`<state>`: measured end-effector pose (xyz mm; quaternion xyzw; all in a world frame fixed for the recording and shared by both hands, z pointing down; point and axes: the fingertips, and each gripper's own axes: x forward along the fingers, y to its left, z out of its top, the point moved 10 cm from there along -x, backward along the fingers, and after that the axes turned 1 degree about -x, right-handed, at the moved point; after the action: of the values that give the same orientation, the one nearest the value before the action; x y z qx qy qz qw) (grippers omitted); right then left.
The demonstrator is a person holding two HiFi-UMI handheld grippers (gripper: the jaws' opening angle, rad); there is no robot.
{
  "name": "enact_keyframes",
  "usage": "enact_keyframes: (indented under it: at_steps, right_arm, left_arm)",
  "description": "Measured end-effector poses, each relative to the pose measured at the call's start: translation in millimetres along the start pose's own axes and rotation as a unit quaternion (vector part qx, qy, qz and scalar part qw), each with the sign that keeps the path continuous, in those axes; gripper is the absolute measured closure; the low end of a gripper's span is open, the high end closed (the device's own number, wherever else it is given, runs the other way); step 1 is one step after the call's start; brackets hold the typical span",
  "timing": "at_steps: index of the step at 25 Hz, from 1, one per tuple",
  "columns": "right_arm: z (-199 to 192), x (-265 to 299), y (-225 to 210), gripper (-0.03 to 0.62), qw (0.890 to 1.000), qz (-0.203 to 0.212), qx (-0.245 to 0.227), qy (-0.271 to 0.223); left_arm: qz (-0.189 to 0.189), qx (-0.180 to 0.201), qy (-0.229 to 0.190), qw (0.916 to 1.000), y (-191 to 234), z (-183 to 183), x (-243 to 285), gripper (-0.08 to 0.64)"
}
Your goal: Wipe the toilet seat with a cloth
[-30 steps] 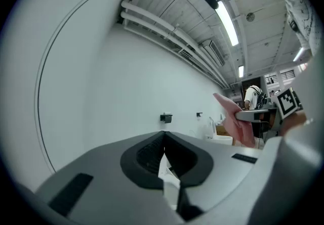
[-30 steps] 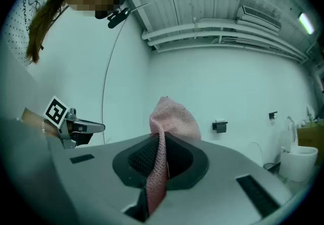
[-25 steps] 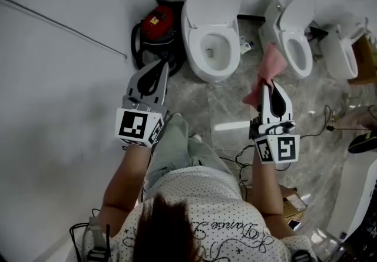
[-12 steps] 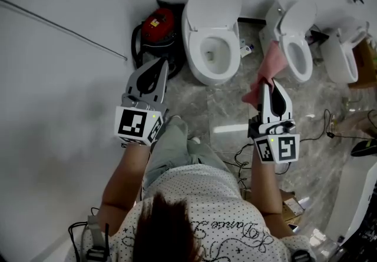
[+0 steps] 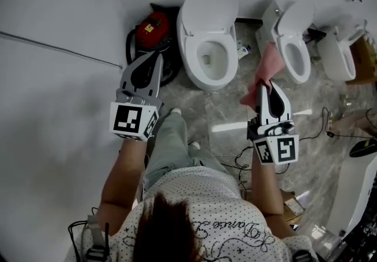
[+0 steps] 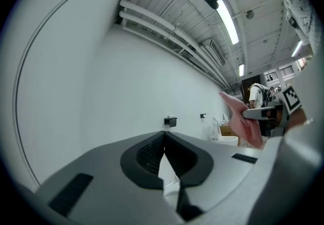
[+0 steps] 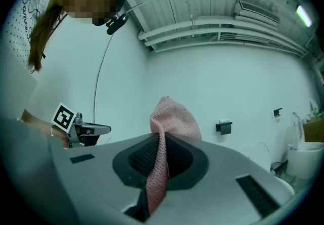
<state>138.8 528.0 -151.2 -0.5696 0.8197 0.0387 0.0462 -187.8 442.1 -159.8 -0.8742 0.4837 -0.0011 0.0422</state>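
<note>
Approach step: our right hand-held gripper [image 5: 266,85] pinches the pink cloth [image 5: 268,62]; our left hand-held gripper [image 5: 158,59] is pressed together, empty. Next we should bring the cloth down onto the toilet seat [image 5: 190,50].

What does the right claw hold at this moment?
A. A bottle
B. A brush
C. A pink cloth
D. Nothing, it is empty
C: the right claw is shut on the pink cloth, which sticks up beyond its tips.
</note>
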Motion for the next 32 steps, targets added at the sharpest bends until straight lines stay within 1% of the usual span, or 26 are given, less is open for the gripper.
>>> enact_keyframes:
  at_steps: [4, 9, 14, 19, 23, 28, 32]
  right_arm:
    - [-2, 44, -5, 0.561, 1.0, -0.01, -0.007, 0.004]
    - [1, 102, -10, 0.561, 1.0, -0.03, -0.007, -0.006]
    - [-6, 154, -9, 0.561, 0.999, -0.047, -0.006, -0.001]
    - [-7, 188, -10, 0.561, 0.997, -0.077, 0.0, 0.002]
    - [-13, 207, -11, 0.561, 0.997, -0.079, 0.002, 0.018]
    - [-19, 221, -23, 0.561, 0.996, -0.08, 0.004, 0.028]
    - [-30, 239, -42, 0.561, 0.997, -0.069, 0.01, 0.03]
  left_arm:
    - [-0.017, -0.013, 0.001, 0.9998, 29, -6, 39, 0.558]
    - [-0.044, -0.01, 0.002, 0.999, 69, -4, 89, 0.558]
    - [-0.065, -0.011, 0.003, 0.9978, 114, -8, 132, 0.558]
    - [-0.073, -0.038, 0.011, 0.9965, 148, -15, 161, 0.558]
    - [-0.083, -0.048, 0.021, 0.9952, 162, -26, 175, 0.558]
    - [-0.089, -0.053, 0.034, 0.994, 164, -39, 195, 0.558]
    - [-0.091, -0.049, 0.027, 0.9943, 163, -41, 209, 0.558]
